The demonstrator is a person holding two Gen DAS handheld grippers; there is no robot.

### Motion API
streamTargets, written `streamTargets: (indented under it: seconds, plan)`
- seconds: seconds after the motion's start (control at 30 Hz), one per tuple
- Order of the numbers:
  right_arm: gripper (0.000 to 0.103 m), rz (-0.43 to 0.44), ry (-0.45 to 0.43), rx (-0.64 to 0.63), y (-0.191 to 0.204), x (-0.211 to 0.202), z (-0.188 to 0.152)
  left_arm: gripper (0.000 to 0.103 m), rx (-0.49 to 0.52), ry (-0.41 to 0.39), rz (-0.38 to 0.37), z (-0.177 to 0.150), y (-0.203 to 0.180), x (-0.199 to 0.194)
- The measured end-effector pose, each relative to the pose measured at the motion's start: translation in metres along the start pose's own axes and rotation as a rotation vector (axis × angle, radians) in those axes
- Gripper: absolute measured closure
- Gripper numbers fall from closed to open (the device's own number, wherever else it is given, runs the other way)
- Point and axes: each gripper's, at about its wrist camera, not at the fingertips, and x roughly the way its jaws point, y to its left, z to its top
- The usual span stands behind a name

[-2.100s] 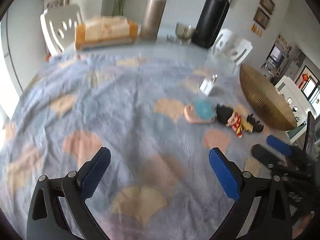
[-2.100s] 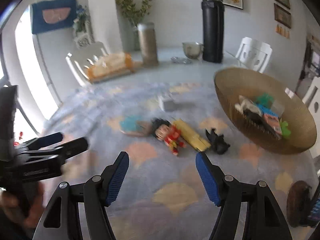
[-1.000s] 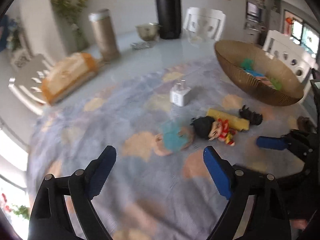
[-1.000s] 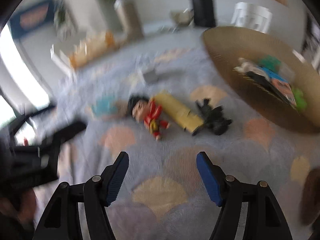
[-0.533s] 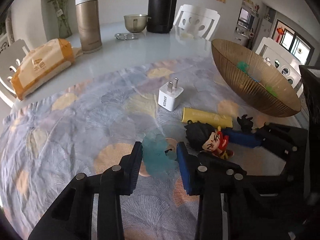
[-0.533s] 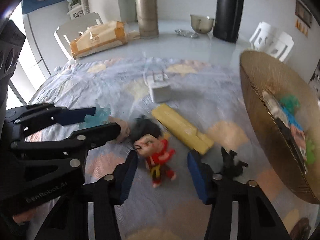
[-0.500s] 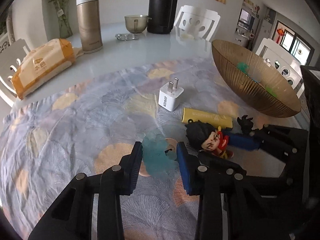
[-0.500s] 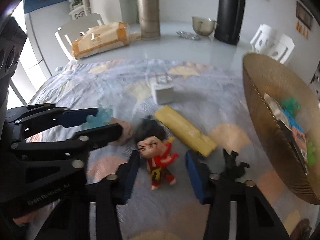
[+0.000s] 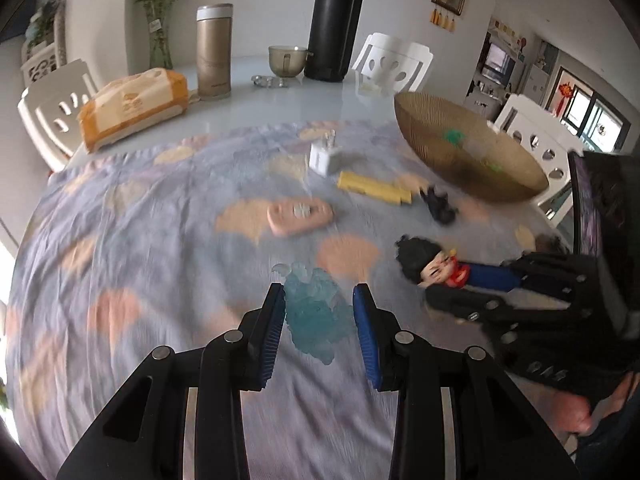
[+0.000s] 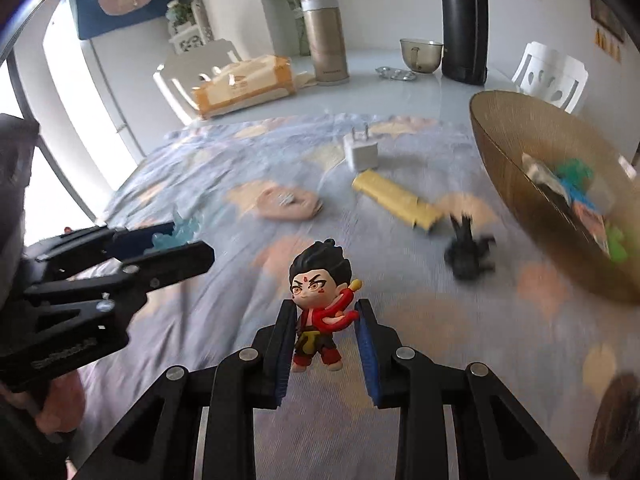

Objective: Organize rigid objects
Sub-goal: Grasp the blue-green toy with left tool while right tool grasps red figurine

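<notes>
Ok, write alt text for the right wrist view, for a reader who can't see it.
The right gripper is shut on a small red-robed figurine, lifted above a patterned tablecloth. At left, the left gripper holds a translucent blue piece. A yellow block, a white charger and a black toy lie beside a woven bowl.

Far end of table: tissue pack [image 9: 134, 106], gold flask [image 9: 214, 52], black thermos [image 9: 334, 20], glass cup [image 9: 286, 62].
</notes>
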Motion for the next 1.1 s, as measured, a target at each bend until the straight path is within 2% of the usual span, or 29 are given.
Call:
streamTargets:
  seconds: [0.1,0.2,0.27,0.3,0.33,0.37,0.4,0.43,0.47,0.5,0.53,0.6,0.67,0.83,0.93,1.03,1.07,1.1]
  plan:
    - [0.074,-0.029,0.010,-0.029,0.007,-0.005,-0.015,0.071,0.006,0.024,0.031,-0.015,-0.004,0.004]
    - [0.074,-0.018,0.019,-0.038,0.011,-0.004,-0.026,0.070,0.031,0.033,0.087,-0.020,-0.010,0.006]
    - [0.074,-0.006,0.014,-0.029,0.009,-0.002,-0.030,0.066,0.036,0.047,0.085,-0.022,-0.011,0.008]
    - [0.074,-0.003,0.029,-0.024,0.008,0.001,-0.032,0.060,0.038,0.064,0.091,-0.023,-0.011,0.011]
    - [0.072,0.003,0.019,-0.025,0.007,-0.001,-0.031,0.060,0.045,0.078,0.107,-0.024,-0.011,0.014]
    - [0.057,0.014,0.017,-0.022,0.005,-0.002,-0.031,0.060,0.054,0.081,0.114,-0.024,-0.012,0.014]
    - [0.035,0.026,0.017,-0.012,0.003,-0.003,-0.032,0.060,0.058,0.078,0.117,-0.025,-0.013,0.014]
    - [0.029,0.031,0.011,-0.005,0.001,-0.004,-0.031,0.057,0.060,0.075,0.118,-0.025,-0.012,0.013]
    - [0.028,0.042,-0.002,0.002,-0.001,-0.006,-0.031,0.056,0.057,0.076,0.121,-0.025,-0.012,0.013]
    - [0.028,0.051,-0.006,0.010,-0.003,-0.006,-0.030,0.050,0.051,0.078,0.123,-0.026,-0.011,0.014]
    - [0.028,0.052,-0.004,0.018,-0.004,-0.006,-0.030,0.040,0.040,0.081,0.120,-0.026,-0.008,0.013]
    - [0.028,0.045,0.011,0.040,-0.008,-0.003,-0.029,0.030,0.018,0.067,0.098,-0.025,-0.004,0.010]
    - [0.028,0.045,0.017,0.049,-0.010,-0.002,-0.028,0.029,-0.012,0.049,0.071,-0.025,0.001,0.005]
    - [0.027,-0.008,0.039,0.013,-0.002,0.002,-0.027,0.029,-0.116,0.077,0.016,-0.030,0.019,0.003]
    - [0.027,-0.057,0.060,-0.040,0.009,0.009,-0.023,0.029,-0.126,0.068,0.000,-0.032,0.020,0.001]
    - [0.028,-0.139,0.051,-0.077,0.019,0.016,-0.021,0.029,-0.087,0.065,0.016,-0.030,0.011,0.003]
    - [0.046,-0.184,0.018,-0.074,0.021,0.013,-0.022,0.029,-0.060,0.062,0.035,-0.029,0.005,0.005]
    - [0.061,-0.193,0.006,-0.075,0.021,0.011,-0.022,0.031,-0.029,0.057,0.062,-0.029,-0.002,0.006]
